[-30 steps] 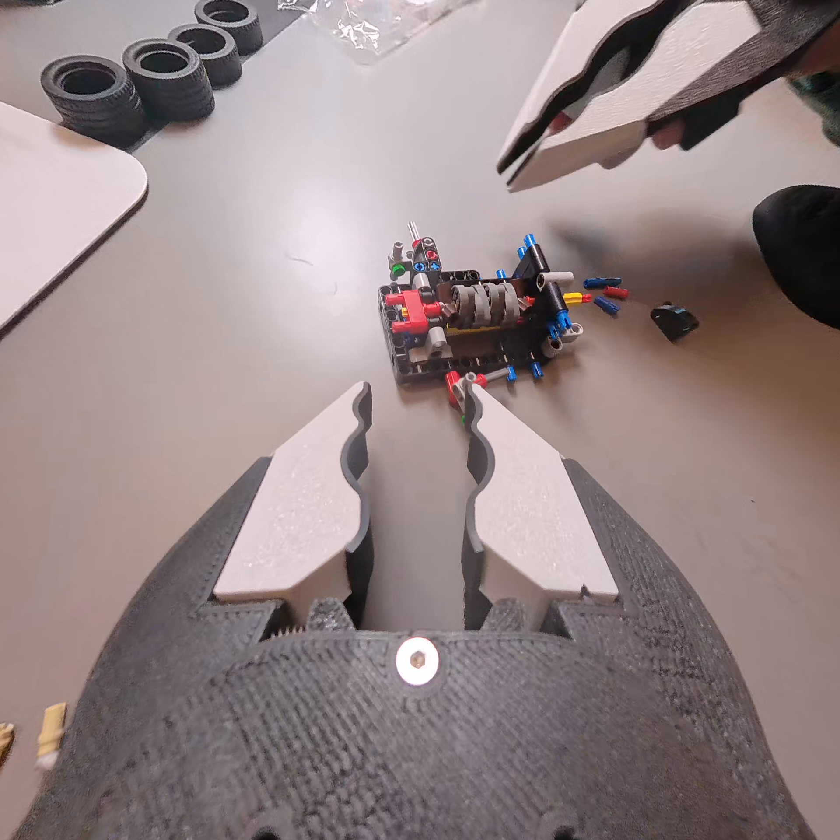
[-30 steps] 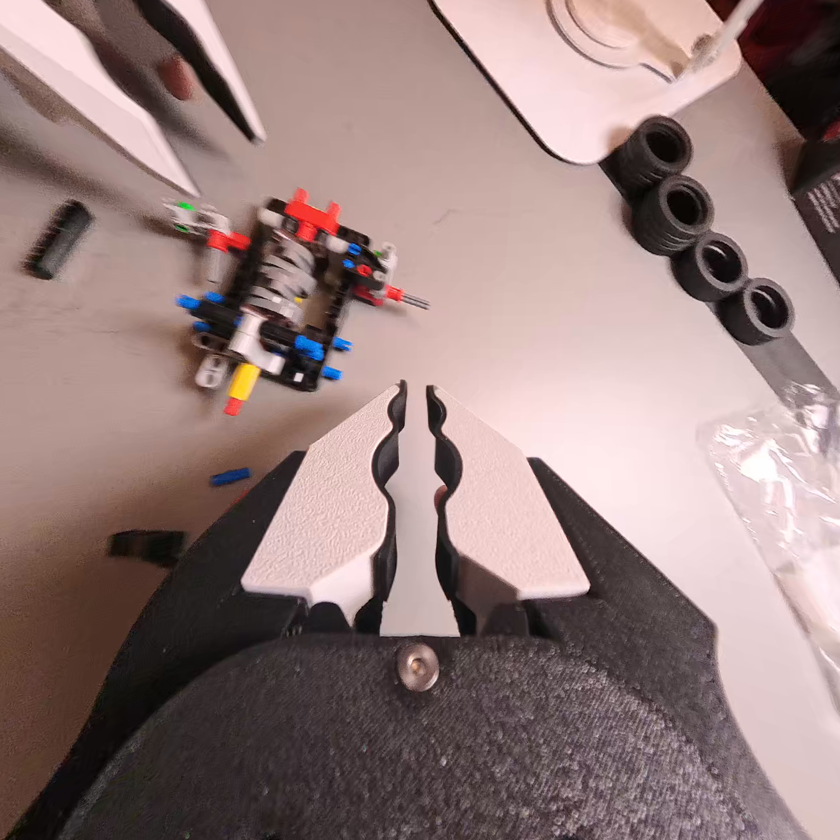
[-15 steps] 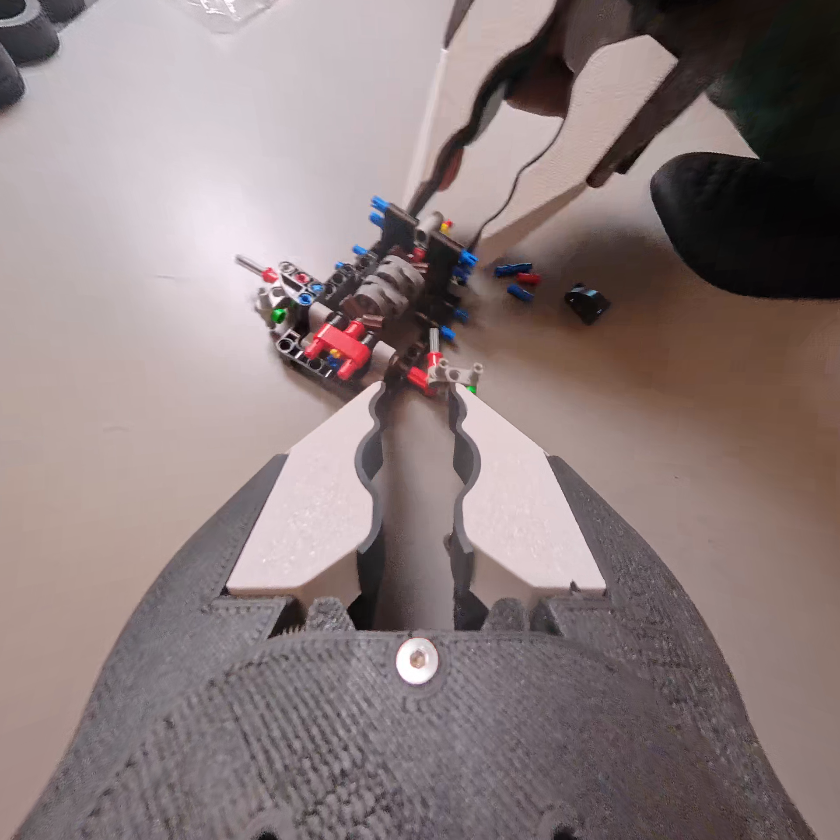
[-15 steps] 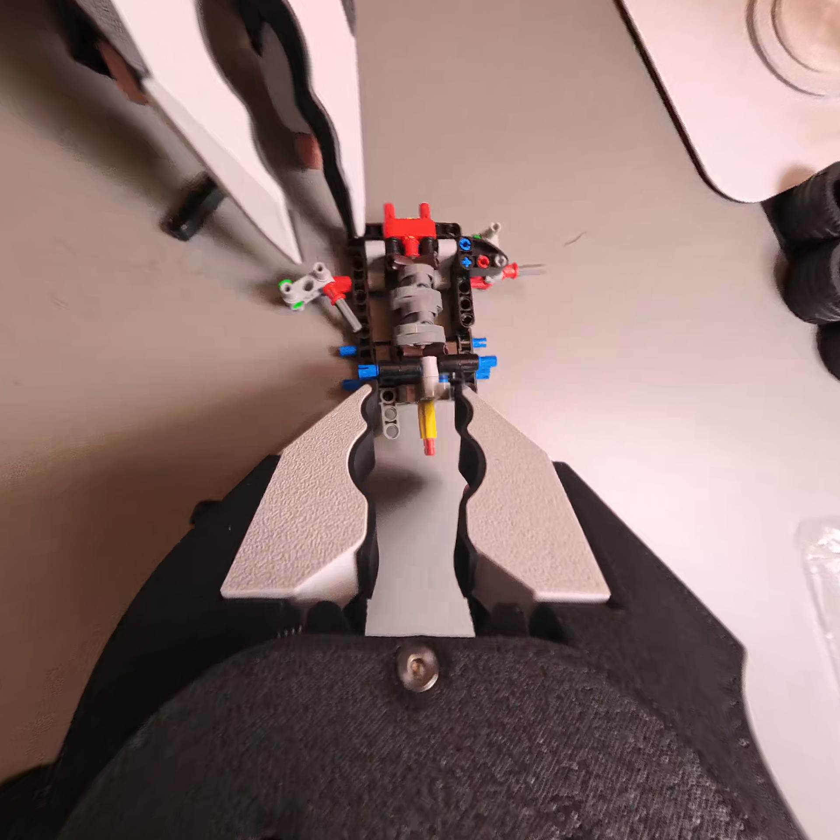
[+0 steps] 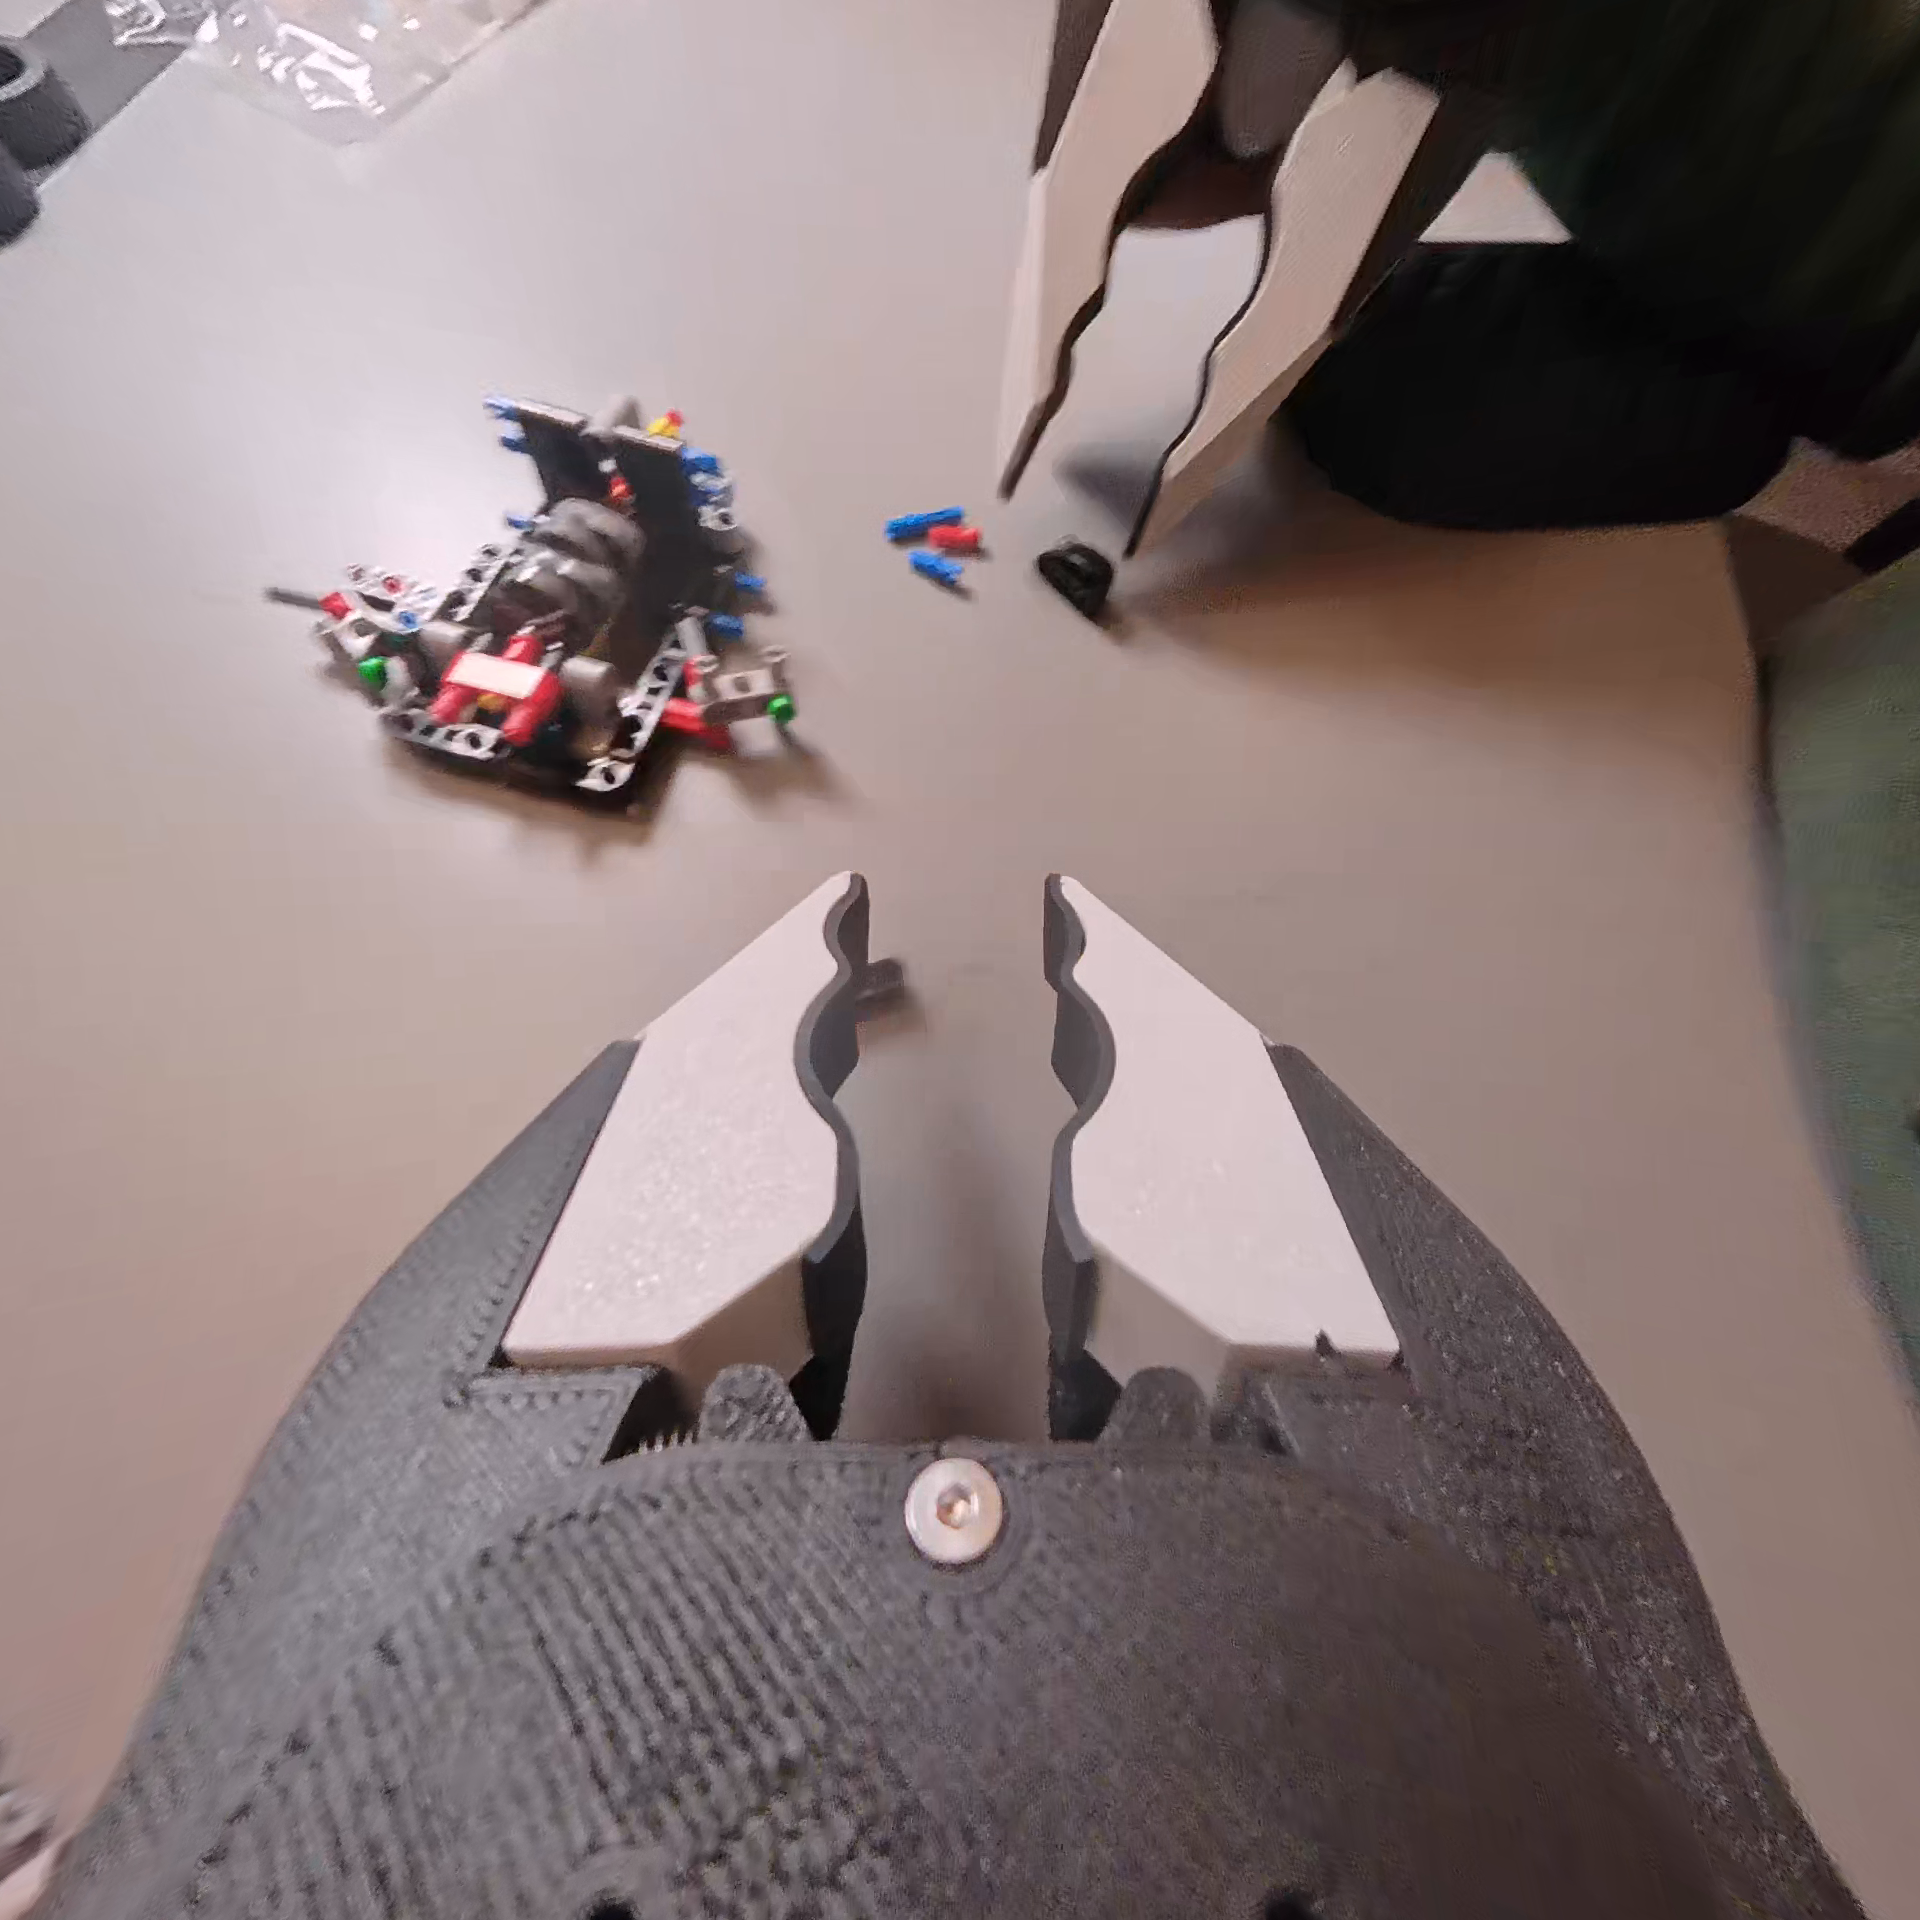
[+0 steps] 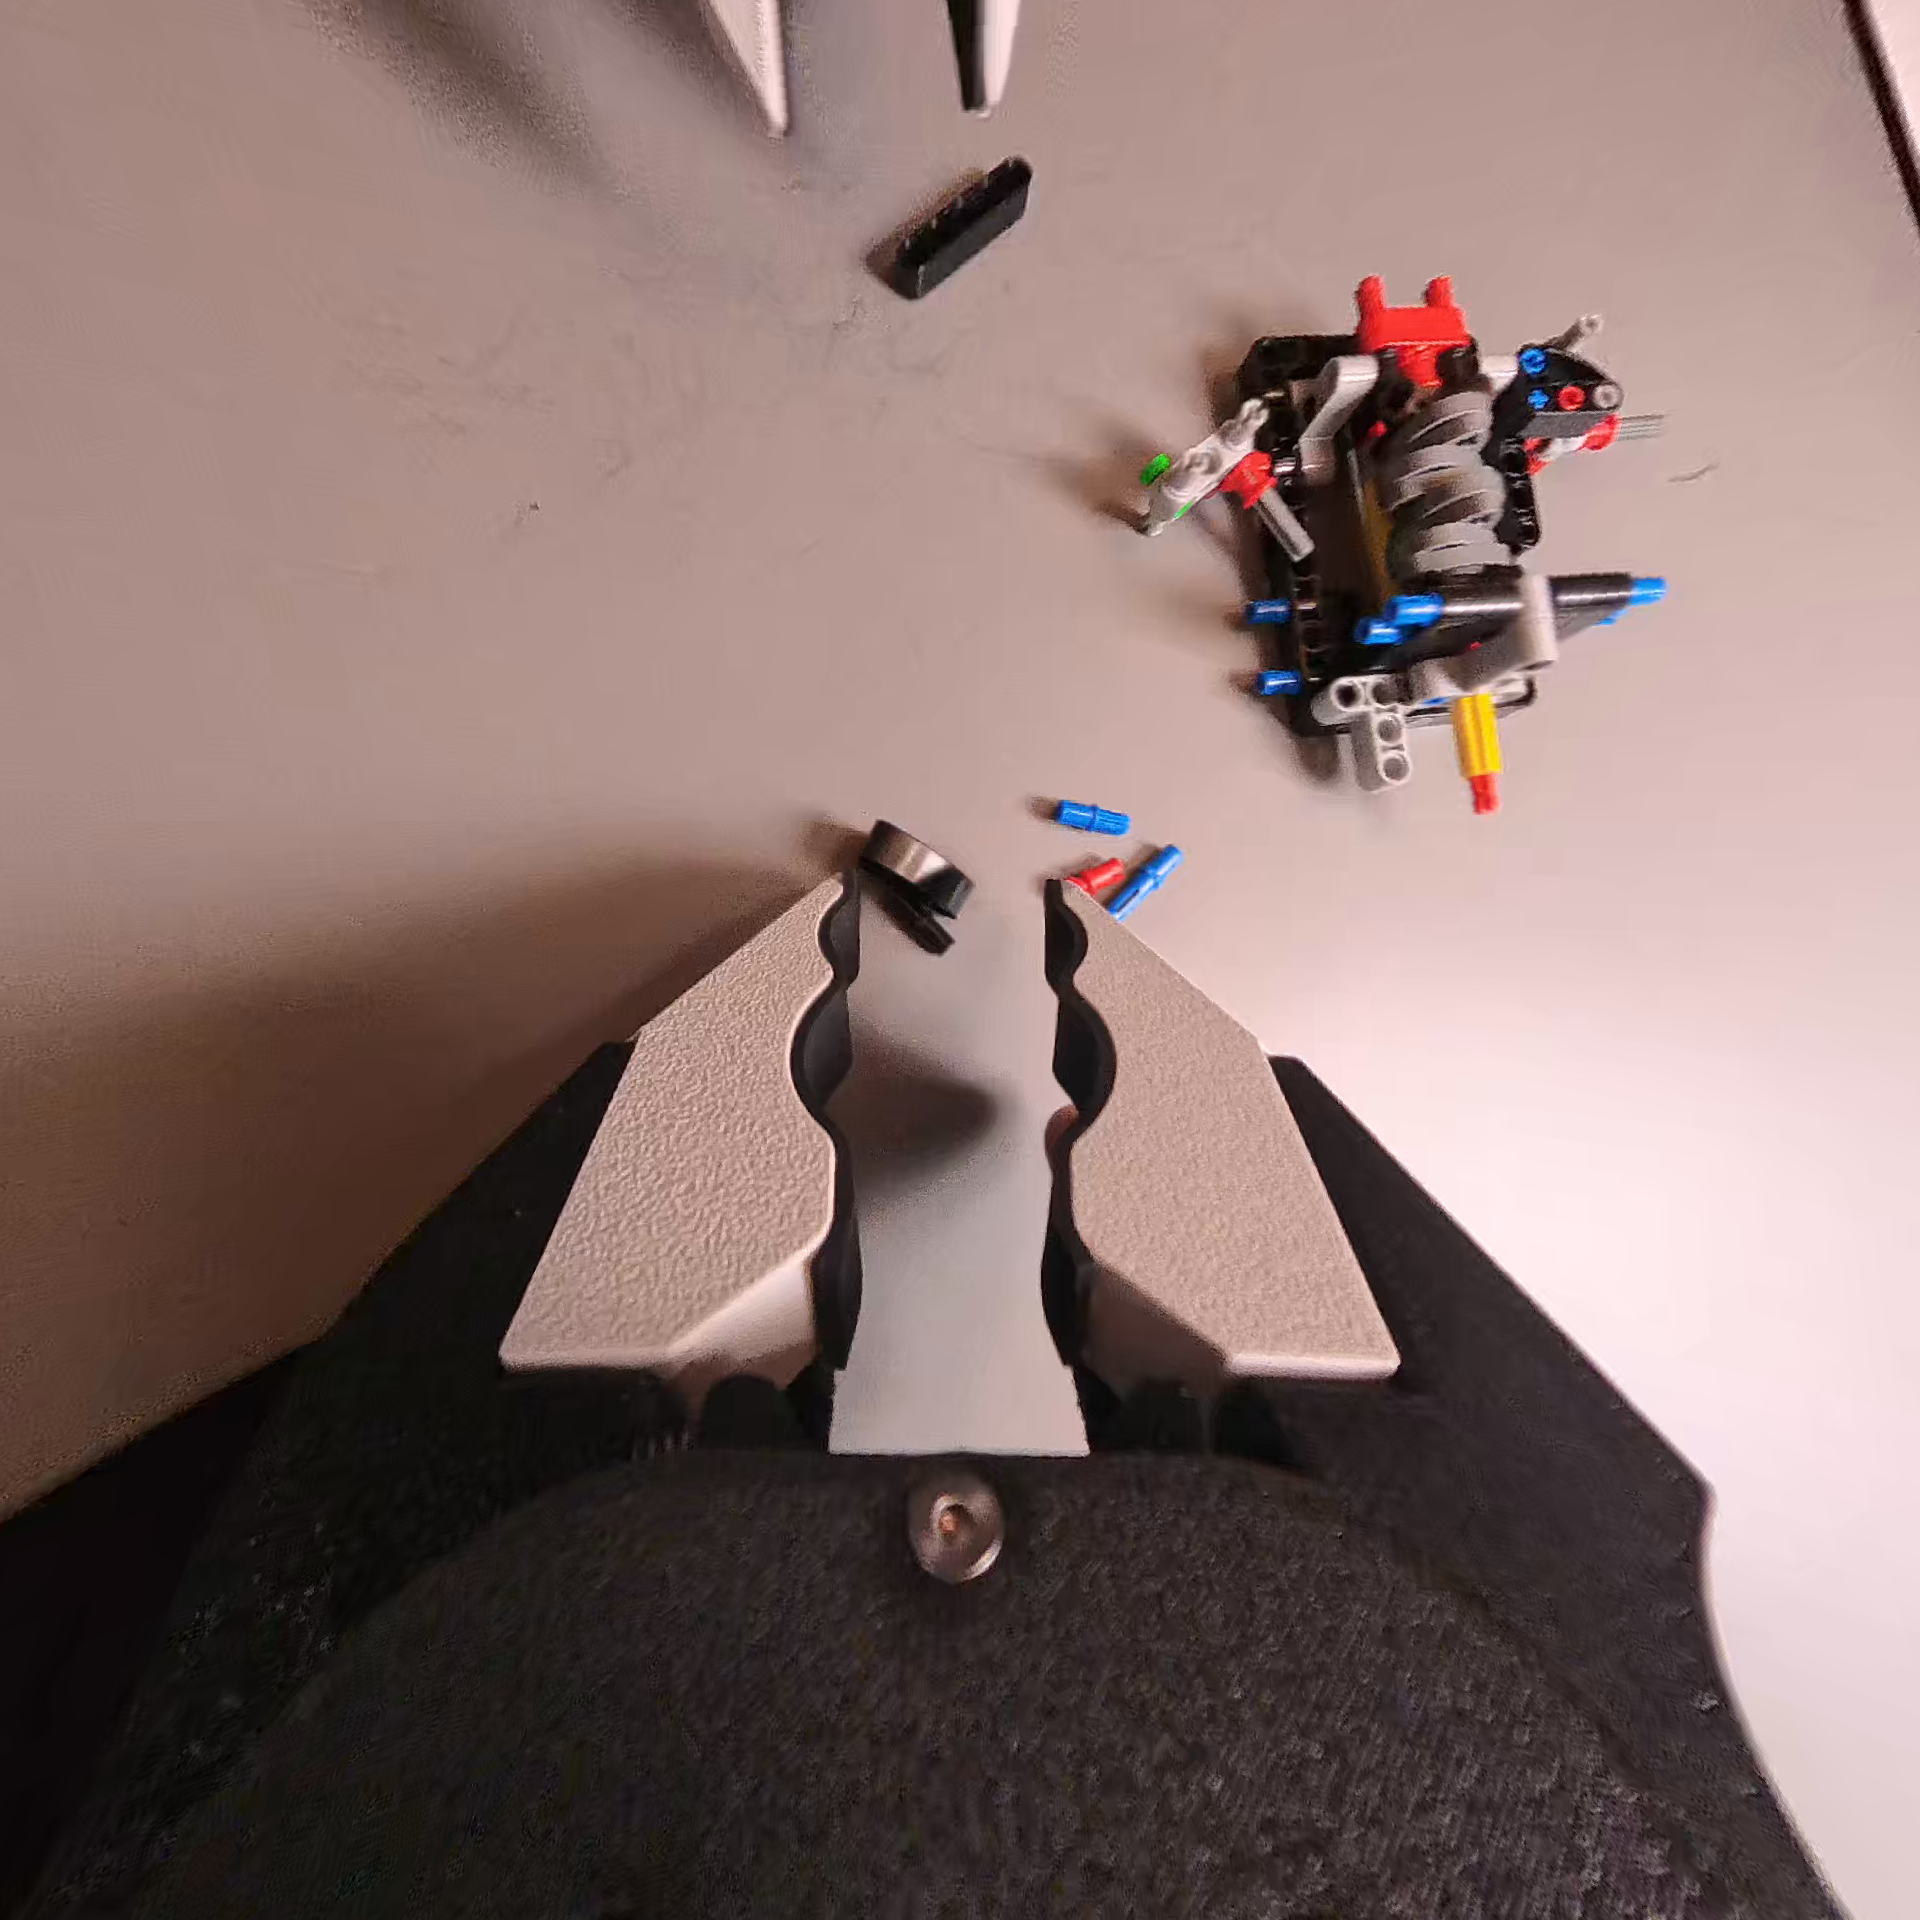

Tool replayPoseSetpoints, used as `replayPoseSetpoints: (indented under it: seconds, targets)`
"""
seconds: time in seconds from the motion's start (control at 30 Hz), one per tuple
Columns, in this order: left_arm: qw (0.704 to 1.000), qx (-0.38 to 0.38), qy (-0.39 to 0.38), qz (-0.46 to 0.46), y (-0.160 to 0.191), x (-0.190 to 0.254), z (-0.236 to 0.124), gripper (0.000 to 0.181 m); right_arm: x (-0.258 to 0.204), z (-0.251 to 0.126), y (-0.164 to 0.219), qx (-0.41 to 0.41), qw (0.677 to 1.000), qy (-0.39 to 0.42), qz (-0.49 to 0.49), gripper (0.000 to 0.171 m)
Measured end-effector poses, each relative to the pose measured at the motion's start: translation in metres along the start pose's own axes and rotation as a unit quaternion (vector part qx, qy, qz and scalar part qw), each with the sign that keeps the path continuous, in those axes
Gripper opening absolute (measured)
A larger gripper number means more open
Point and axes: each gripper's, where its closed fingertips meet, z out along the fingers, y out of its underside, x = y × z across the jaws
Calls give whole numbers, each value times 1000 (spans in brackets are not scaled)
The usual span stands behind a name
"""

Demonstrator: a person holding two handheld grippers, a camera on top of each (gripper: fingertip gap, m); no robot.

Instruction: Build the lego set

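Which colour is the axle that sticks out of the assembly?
Yellow axle, red-tipped; clearest in the right wrist view.

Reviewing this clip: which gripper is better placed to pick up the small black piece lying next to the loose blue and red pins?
Probably the right gripper. It is open, with the small black piece just off its fingertips beside the pins. The left gripper, also open, is farther off across the table, nearer the black bar.
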Motion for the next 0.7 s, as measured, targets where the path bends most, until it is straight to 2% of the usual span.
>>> replayPoseSetpoints:
  seconds: [0.07,0.1,0.17,0.23,0.33,0.4,0.5,0.57,0.7]
  targets:
    - [1000,6,8,1,-3,18,8,32,-6,11,2,-19,1000,-6,-15,31]
    - [1000,4,4,1,-4,24,12,31,-9,13,-4,-8,1000,-12,-21,18]
    - [1000,3,-2,-3,-5,32,17,30,-11,15,-8,-14,999,-9,-38,14]
    - [1000,6,-2,-12,-6,38,19,30,-14,14,-22,13,999,-4,-45,14]
    - [1000,13,-14,-6,-2,37,23,30,-39,16,-53,73,996,-56,-1,13]
    - [1000,21,-5,8,-4,42,23,30,-60,24,-64,75,989,-118,52,13]
    - [999,23,15,44,-3,52,23,27,-63,41,-62,37,985,-132,101,13]
    - [998,16,24,57,2,55,24,26,-58,43,-64,35,988,-116,97,15]
    - [998,2,13,60,9,51,28,28,-41,41,-56,27,995,-57,74,33]
